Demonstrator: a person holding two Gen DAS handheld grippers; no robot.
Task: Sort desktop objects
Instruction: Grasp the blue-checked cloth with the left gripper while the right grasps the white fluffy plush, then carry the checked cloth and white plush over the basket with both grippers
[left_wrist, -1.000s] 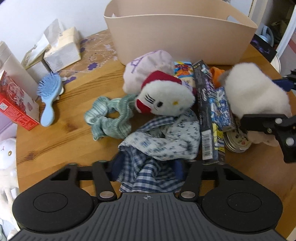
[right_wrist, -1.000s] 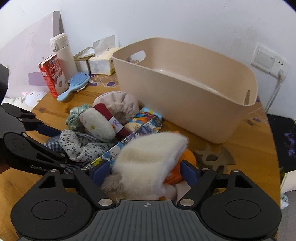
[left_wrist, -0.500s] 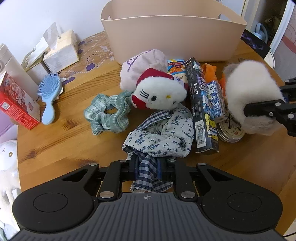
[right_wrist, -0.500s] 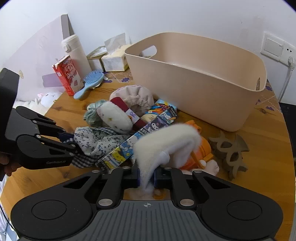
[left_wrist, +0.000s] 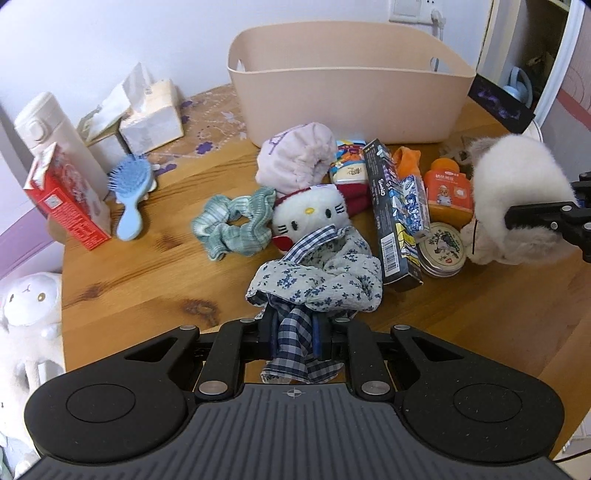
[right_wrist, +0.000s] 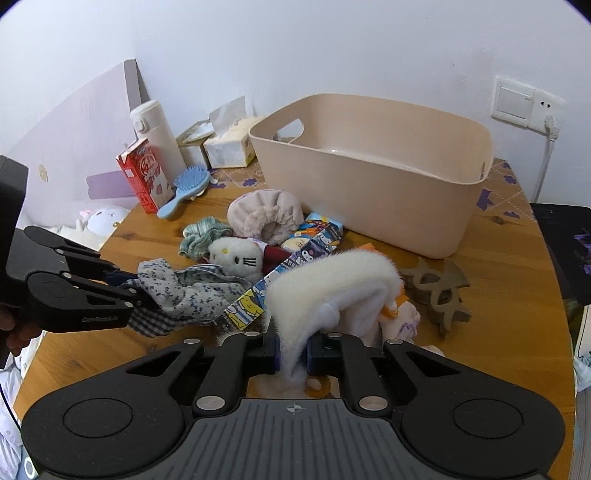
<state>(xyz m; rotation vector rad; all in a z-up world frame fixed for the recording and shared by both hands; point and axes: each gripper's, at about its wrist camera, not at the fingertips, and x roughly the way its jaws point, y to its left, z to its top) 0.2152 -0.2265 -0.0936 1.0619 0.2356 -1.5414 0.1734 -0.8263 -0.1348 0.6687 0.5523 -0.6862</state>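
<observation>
My left gripper (left_wrist: 294, 332) is shut on a blue floral and checked cloth (left_wrist: 317, 277), lifted a little above the round wooden table (left_wrist: 140, 280). My right gripper (right_wrist: 291, 350) is shut on a white fluffy piece (right_wrist: 332, 280), also seen at the right of the left wrist view (left_wrist: 517, 199). A beige tub (right_wrist: 373, 181) stands empty at the back. On the table lie a Hello Kitty plush (left_wrist: 314, 218), a green scrunchie (left_wrist: 232, 229), a pink fluffy piece (left_wrist: 295, 158), a long dark box (left_wrist: 391, 210), an orange bottle (left_wrist: 448, 192) and a round tin (left_wrist: 441, 249).
At the left stand a red carton (left_wrist: 62, 206), a white flask (left_wrist: 48, 136), tissue packs (left_wrist: 147, 114) and a blue hairbrush (left_wrist: 131, 192). A wooden cut-out shape (right_wrist: 439, 291) lies right of the pile. A white plush (left_wrist: 26, 314) sits off the table's left edge.
Both grippers went from open to shut, the left on the cloth and the right on the white fluffy piece. Both then pulled back and up, lifting their items. The Hello Kitty plush has turned over.
</observation>
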